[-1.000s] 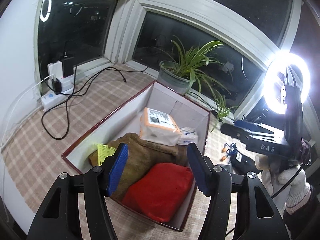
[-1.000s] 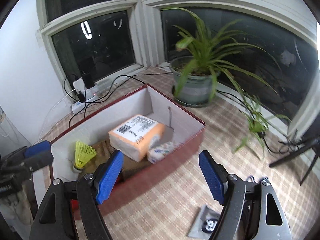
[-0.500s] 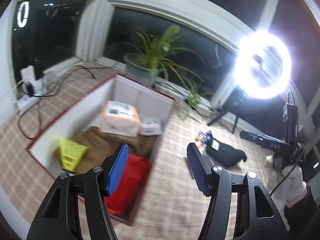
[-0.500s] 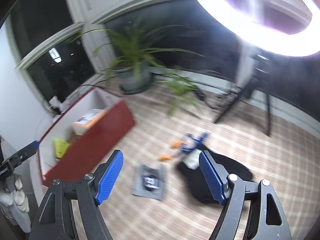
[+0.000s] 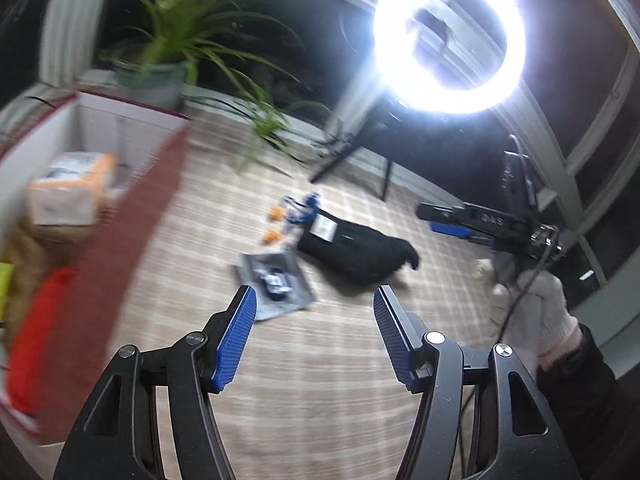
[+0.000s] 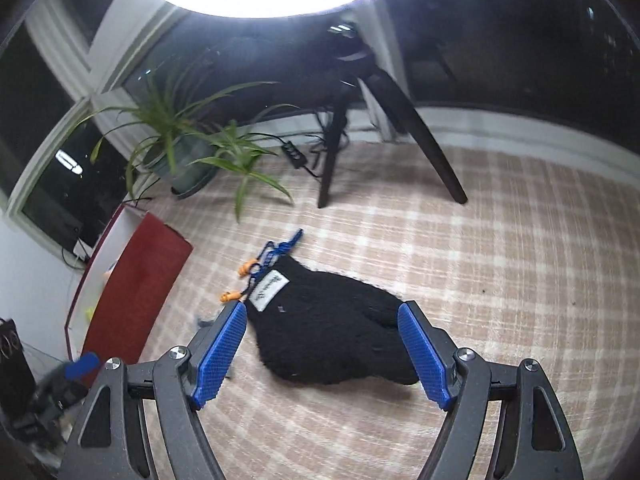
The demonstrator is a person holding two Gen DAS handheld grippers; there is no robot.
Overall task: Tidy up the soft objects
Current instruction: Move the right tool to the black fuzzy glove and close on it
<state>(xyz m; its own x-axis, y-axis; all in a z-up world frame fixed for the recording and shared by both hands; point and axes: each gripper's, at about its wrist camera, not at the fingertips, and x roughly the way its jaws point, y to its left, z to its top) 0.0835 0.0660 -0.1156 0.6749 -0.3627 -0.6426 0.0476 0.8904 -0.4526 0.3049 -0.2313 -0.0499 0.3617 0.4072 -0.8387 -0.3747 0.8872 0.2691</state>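
Observation:
A black knitted item (image 6: pixel 328 332) with a white label lies on the checked mat. My right gripper (image 6: pixel 322 320) hangs open just above it, a blue pad to either side, neither one touching. Orange earplugs on a blue cord (image 6: pixel 256 268) lie at its far end. In the left wrist view the same black item (image 5: pixel 356 248) lies beyond my open, empty left gripper (image 5: pixel 314 312). A grey flat pouch (image 5: pixel 276 284) lies just ahead of the left finger. The red box (image 5: pixel 132 232) at the left holds a red bag (image 5: pixel 36 328), brown cloth and an orange-white pack (image 5: pixel 68 192).
A ring light (image 5: pixel 448 36) on a black tripod (image 6: pixel 420 136) stands behind the items. A potted plant (image 6: pixel 180 152) sits by the dark window. A gloved hand (image 5: pixel 532 308) holds the right gripper at the right edge of the left wrist view.
Both views have swung from the red box to the items on the mat. The right gripper has come close over the black knitted item. Both stay open.

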